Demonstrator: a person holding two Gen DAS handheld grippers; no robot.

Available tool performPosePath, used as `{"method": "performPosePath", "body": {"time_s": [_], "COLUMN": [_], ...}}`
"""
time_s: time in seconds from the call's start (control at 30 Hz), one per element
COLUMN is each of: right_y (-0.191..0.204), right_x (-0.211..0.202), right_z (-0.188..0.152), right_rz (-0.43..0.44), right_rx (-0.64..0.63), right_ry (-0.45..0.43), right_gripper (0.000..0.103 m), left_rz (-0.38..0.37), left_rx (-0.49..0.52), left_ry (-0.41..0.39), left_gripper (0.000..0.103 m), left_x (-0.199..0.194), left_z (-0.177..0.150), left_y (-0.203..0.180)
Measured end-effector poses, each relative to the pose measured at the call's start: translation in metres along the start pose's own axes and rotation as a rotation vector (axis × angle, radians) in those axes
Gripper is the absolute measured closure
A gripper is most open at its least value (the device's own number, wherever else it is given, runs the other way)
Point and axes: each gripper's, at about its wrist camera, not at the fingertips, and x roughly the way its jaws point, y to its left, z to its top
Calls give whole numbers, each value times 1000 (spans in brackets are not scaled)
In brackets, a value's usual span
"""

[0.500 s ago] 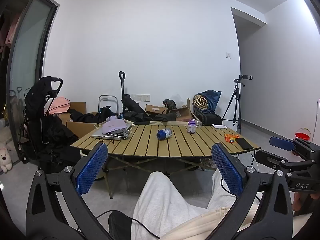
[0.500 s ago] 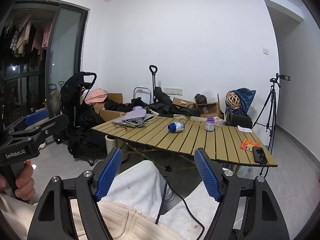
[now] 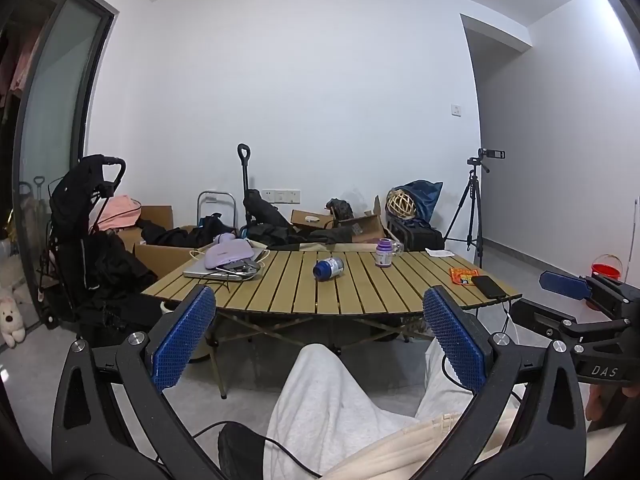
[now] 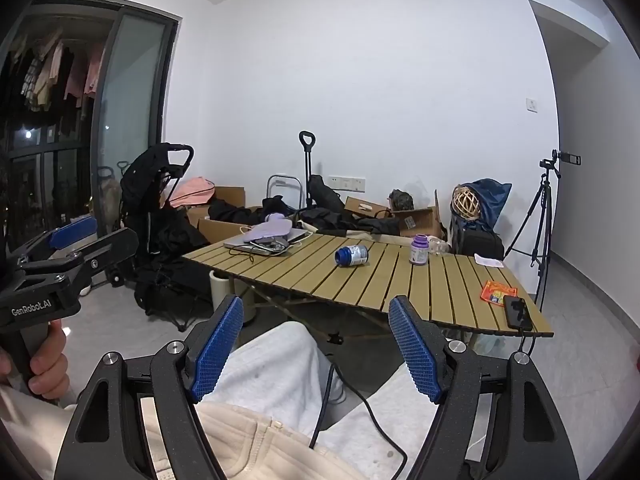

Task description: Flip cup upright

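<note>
Slatted wood-look table, glossy blue-capped cup, glossy black phone, textured blue fingers

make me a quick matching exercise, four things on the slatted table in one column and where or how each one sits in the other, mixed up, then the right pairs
Things:
1. blue cup
2. purple bottle
3. phone
4. laptop

States:
A. flat at the near right corner, cable attached
B. on its side mid-table
C. far left, under a lilac item
D. standing upright, right of the cup

Pairs: 1-B, 2-D, 3-A, 4-C
</note>
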Motion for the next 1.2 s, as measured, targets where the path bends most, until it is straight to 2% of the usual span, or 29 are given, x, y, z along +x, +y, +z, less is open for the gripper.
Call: {"method": "performPosePath", "body": {"time_s": [1.2], "right_y": [-1], "right_x": [1], "right_z": [-1], "right_rz": [2], "right_rx": [2], "right_ry": [0], "right_gripper": [23], "left_rz": [0], "left_rx": [8], "left_ry": [11], "left_gripper": [0], "left_x": [2], "left_z": [-2], "left_y": [-6]}}
